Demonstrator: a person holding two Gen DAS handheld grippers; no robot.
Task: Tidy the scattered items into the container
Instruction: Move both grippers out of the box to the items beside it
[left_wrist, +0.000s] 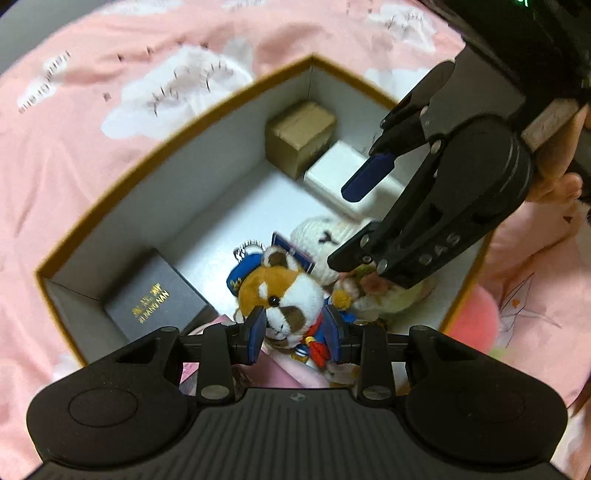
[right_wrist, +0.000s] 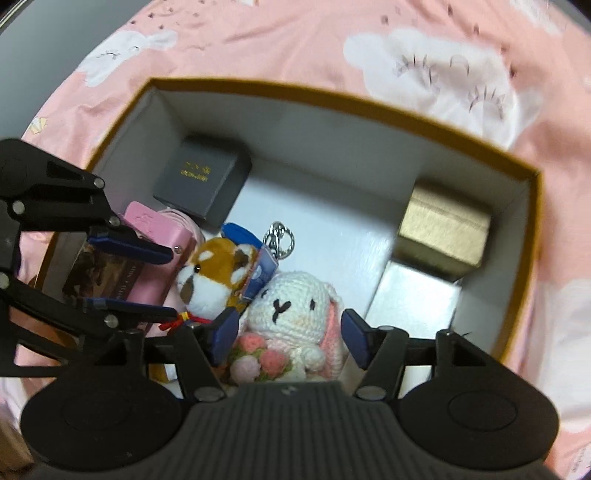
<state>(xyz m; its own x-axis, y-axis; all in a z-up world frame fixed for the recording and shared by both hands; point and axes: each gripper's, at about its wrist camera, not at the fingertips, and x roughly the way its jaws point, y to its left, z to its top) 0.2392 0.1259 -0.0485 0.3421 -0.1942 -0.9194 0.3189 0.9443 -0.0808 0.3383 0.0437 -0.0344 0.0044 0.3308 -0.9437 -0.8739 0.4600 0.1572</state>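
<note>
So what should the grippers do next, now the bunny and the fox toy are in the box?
Probably lift both out: the bunny and fox toy lie in the box, and neither the right hand-held gripper nor the left grips anything.

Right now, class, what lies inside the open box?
Inside the box: dark case, gold carton, white block, fox plush, crocheted rabbit, pink case. Anything beneath them is covered.

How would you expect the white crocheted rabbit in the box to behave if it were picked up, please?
The crocheted rabbit looks soft yarn, so it would probably squash and feel light. Its drooping ear suggests floppiness. The knitted surface likely grips rather than slips.
</note>
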